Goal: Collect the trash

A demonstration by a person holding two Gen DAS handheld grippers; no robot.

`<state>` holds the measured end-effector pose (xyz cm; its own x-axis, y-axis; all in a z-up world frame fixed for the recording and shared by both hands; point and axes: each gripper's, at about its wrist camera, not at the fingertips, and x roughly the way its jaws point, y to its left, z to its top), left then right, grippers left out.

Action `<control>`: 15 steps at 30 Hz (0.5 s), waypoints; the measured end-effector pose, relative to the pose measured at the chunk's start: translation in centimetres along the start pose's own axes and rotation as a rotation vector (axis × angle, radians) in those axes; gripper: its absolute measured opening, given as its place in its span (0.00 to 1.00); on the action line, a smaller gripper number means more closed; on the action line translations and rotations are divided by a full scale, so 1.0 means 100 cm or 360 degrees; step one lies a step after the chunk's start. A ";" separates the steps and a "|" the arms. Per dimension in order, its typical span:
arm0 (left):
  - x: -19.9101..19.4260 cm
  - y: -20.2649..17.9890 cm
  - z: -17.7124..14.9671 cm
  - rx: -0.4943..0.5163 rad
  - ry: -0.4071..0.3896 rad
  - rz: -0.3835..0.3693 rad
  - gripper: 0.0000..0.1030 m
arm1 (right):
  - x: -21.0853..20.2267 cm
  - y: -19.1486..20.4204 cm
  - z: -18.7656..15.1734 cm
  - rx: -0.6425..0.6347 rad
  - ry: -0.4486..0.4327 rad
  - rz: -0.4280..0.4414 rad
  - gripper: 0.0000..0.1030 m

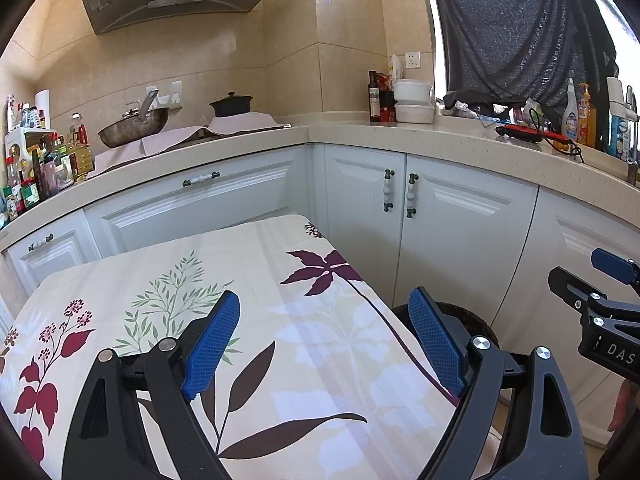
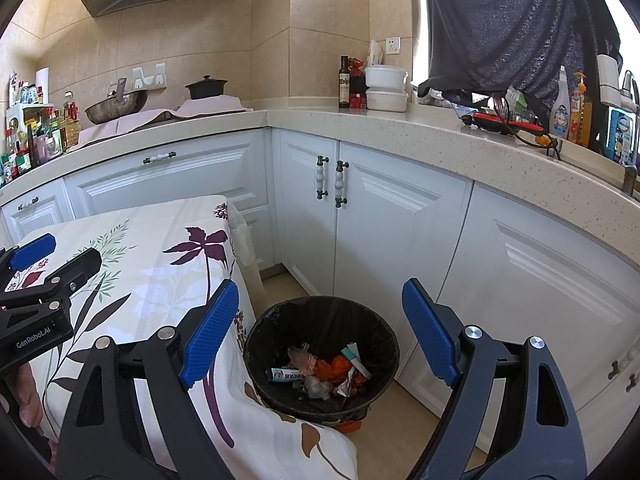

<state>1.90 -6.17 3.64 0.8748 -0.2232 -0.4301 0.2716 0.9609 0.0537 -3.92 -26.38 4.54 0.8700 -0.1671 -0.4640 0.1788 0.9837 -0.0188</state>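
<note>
A black trash bin [image 2: 384,332] stands on the floor beside the table and holds several wrappers and scraps [image 2: 320,372]. In the left wrist view only its rim [image 1: 480,322] shows behind the right finger. My right gripper [image 2: 320,332] is open and empty, held above the bin. My left gripper [image 1: 324,344] is open and empty over the table with the flowered cloth [image 1: 248,280]. No trash shows on the cloth. The left gripper also shows in the right wrist view [image 2: 36,256], and the right gripper in the left wrist view [image 1: 600,276].
White cabinets [image 2: 380,220] run close behind the bin under an L-shaped counter [image 2: 400,128]. The counter carries a wok [image 1: 134,126], a black pot [image 1: 231,105], bottles [image 1: 44,164], white containers [image 1: 414,102] and cleaning bottles [image 1: 580,116]. An orange scrap [image 2: 348,425] lies on the floor by the bin.
</note>
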 end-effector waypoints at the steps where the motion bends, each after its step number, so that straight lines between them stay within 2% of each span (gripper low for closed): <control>1: 0.000 0.000 0.000 0.0001 -0.0001 0.0000 0.81 | 0.000 0.000 0.000 0.0000 -0.0001 0.0000 0.79; 15: -0.002 0.001 0.000 0.0001 -0.0004 0.0007 0.82 | -0.002 0.000 0.001 0.0000 -0.0003 0.0001 0.80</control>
<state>1.78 -6.08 3.76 0.8768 -0.2196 -0.4278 0.2681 0.9618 0.0558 -4.05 -26.34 4.71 0.8710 -0.1667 -0.4622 0.1785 0.9838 -0.0185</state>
